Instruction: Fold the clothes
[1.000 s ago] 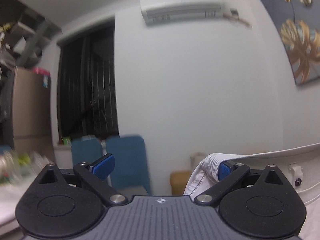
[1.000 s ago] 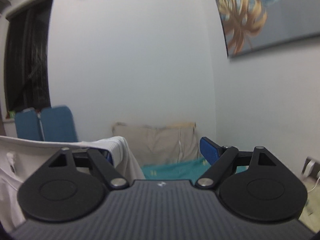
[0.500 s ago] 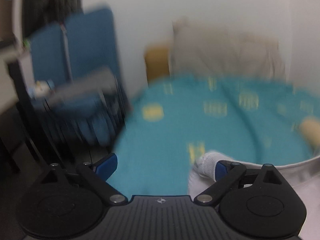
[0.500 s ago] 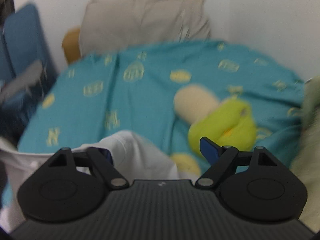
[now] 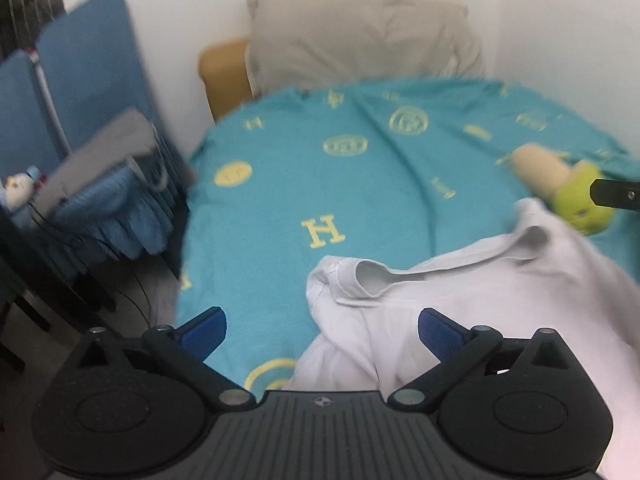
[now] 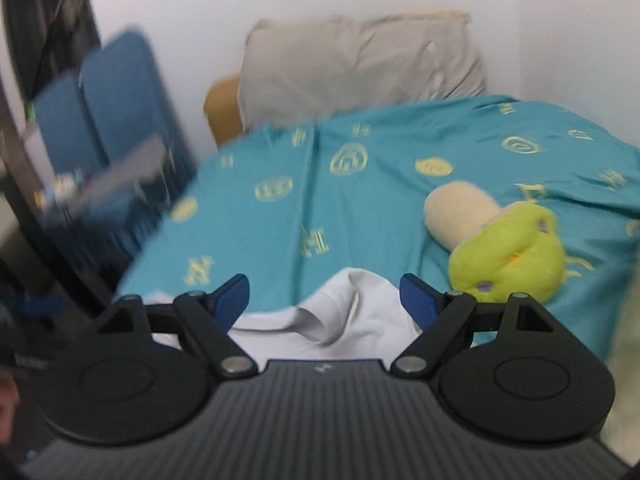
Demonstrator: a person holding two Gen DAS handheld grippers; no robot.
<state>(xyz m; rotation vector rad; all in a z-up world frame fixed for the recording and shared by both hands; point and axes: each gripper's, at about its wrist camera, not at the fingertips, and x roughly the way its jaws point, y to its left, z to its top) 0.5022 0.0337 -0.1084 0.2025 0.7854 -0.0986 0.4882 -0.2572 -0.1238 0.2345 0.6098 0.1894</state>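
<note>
Both tongs spread wide, nothing between the pads. Left tongs (image 5: 322,330) hover over the near edge of the bed (image 5: 360,184); white shirt (image 5: 460,304) lies crumpled on the teal sheet, collar end toward the left, its cloth under the right pad. Right tongs (image 6: 324,296) sit above the shirt's (image 6: 344,312) bunched edge. Green-and-tan plush (image 6: 500,240) lies just right of the shirt. Grey pillow (image 5: 360,40) leans on the wall.
</note>
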